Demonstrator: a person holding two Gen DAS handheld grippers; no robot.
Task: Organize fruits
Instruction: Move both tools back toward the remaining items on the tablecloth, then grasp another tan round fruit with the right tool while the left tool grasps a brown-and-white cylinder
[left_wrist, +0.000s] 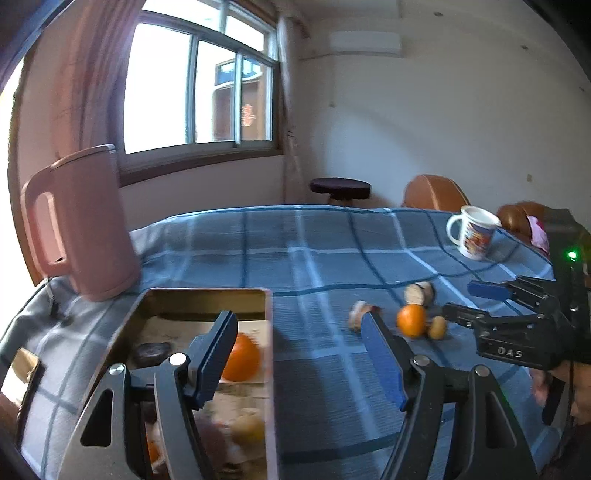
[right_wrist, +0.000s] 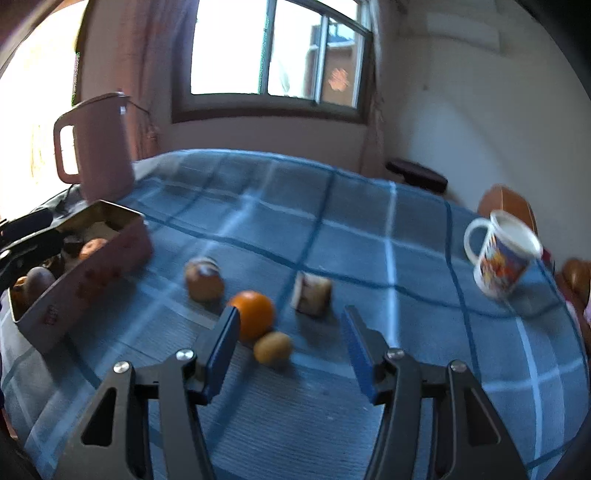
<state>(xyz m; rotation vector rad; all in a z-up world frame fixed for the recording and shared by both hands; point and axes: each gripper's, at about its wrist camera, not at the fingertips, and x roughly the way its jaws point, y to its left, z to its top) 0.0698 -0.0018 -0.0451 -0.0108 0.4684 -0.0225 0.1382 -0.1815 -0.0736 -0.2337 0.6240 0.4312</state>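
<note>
Both grippers are empty with their fingers standing wide apart. The left gripper (left_wrist: 299, 350) hangs over the right wall of the tin (left_wrist: 271, 332), which sits near the table's left edge just in front of the pink jug (left_wrist: 81, 221), and an orange (left_wrist: 242, 356) lies in the tin with other pieces too blurred to name. The right gripper (right_wrist: 290, 347) points down at the loose fruit in the middle of the checked tablecloth (right_wrist: 332, 221): a second orange (right_wrist: 255, 314) touching a small brown kiwi (right_wrist: 273, 347), with two pale brown pieces, one to the left (right_wrist: 205, 282) and one to the right (right_wrist: 312, 293), just behind them. The main risk is in how tightly that orange and kiwi sit together; if the fingers close around one, they could catch or nudge the other, and either round fruit could roll across the cloth, perhaps toward the table's edge. The cloth itself looks loose and could bunch under a low finger. A further hazard is the tin's thin wall: a left finger dipping there could tip or shove the tin against the jug. The mug (right_wrist: 502, 254) near the right edge stands well apart and seems safe.
</note>
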